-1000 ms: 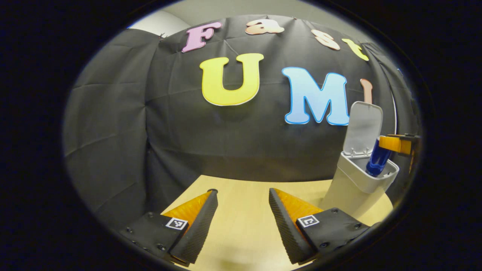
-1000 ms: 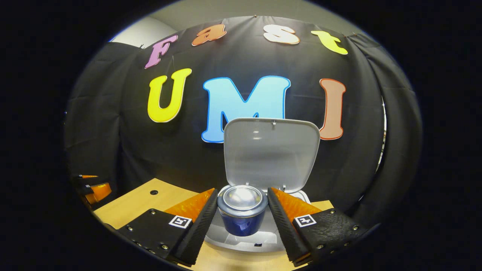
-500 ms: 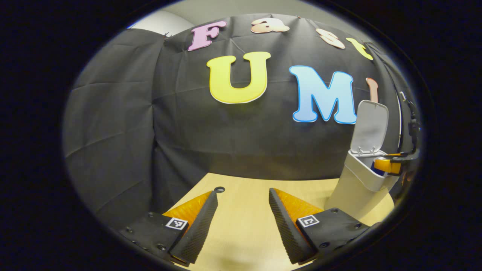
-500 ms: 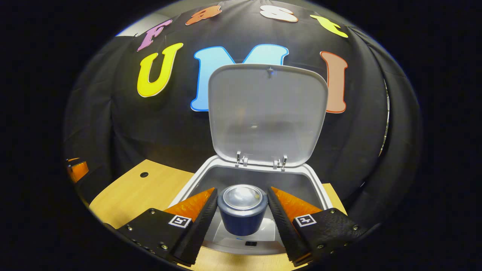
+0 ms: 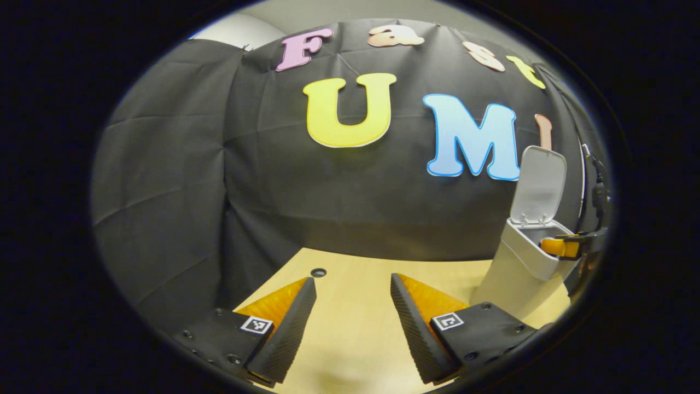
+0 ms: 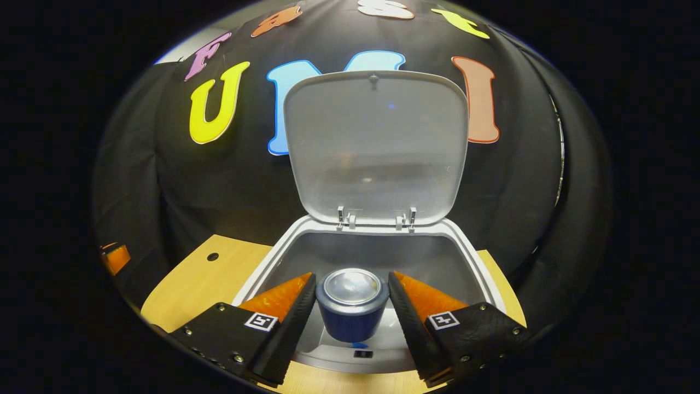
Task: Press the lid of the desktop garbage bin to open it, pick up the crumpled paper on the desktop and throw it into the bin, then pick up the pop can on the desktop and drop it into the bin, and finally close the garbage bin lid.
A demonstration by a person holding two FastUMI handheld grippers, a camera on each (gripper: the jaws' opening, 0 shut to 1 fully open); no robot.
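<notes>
The right gripper is clamped on the pop can, one finger pressing each side of it. The can stands upright between the fingers, its silver top facing the camera and its blue body below. It hangs inside the mouth of the garbage bin, down between the bin's walls — its top sits lower than the far rim where the hinges are. What lies at the bottom of the bin is hidden by the can and by shadow, so I cannot tell whether the crumpled paper is in there.

The bin's lid stands fully raised on two small hinges at the far edge of the opening, its pale inner face turned toward the right gripper.

In the left gripper view the left gripper hangs over the bare wooden table with its fingers spread apart and nothing between them. The bin stands at the right of that view, near the table's right end, with its lid upright. The tip of the right gripper reaches into the bin's opening from the right; the can is out of sight there, below the rim.

A small round hole sits in the table near the far edge, well left of the bin. The left gripper shows at the far left of the right gripper view — well apart from the bin.
</notes>
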